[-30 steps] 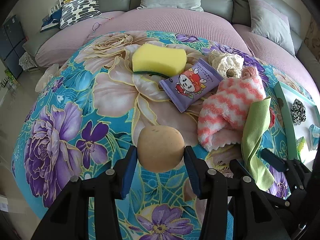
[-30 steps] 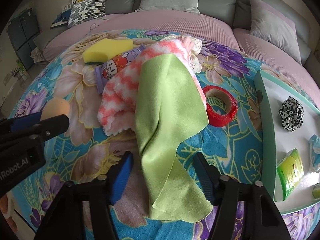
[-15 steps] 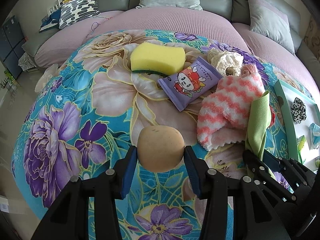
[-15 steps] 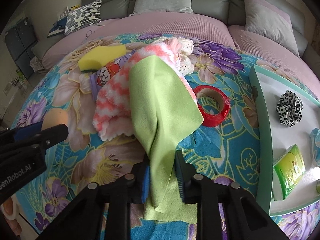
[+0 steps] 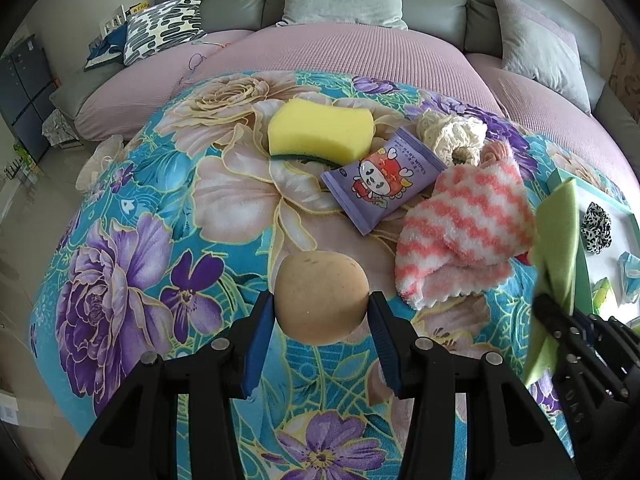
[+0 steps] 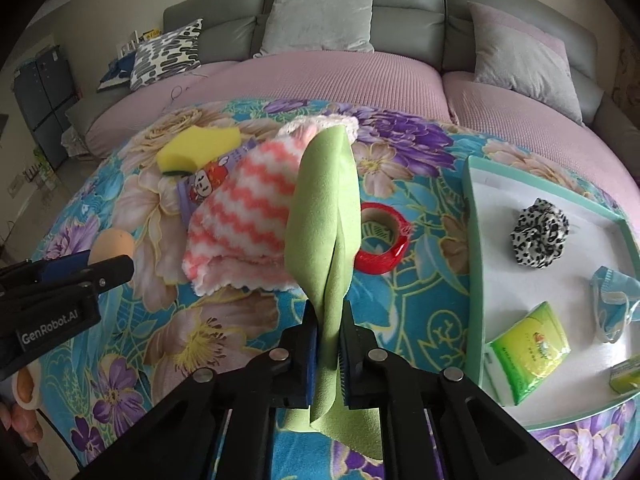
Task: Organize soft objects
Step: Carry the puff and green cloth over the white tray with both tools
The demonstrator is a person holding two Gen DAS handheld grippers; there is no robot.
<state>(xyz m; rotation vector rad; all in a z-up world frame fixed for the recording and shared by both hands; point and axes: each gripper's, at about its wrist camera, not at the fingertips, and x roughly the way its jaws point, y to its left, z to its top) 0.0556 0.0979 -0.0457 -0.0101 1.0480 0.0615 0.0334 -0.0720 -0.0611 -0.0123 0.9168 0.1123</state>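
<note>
My right gripper (image 6: pixel 329 320) is shut on a green cloth (image 6: pixel 322 216) and holds it lifted off the floral blanket; the cloth also shows in the left wrist view (image 5: pixel 558 240). My left gripper (image 5: pixel 322 312) is shut on a tan egg-shaped soft ball (image 5: pixel 320 298), also seen in the right wrist view (image 6: pixel 114 244). A pink-and-white striped fluffy towel (image 5: pixel 460 236) lies beside them. A yellow sponge (image 5: pixel 320 132), a purple wipes pack (image 5: pixel 384 176) and a cream scrunchie (image 5: pixel 452 138) lie farther back.
A mint-rimmed white tray (image 6: pixel 474 240) at the right holds a leopard scrunchie (image 6: pixel 538 238), a green tissue pack (image 6: pixel 528 354) and a blue fabric piece (image 6: pixel 612 304). A red tape roll (image 6: pixel 384 236) lies between towel and tray. A sofa with cushions (image 6: pixel 320 20) stands behind.
My right gripper has closed on the green cloth and lifted it up off the towel. My left gripper still holds the ball in place.
</note>
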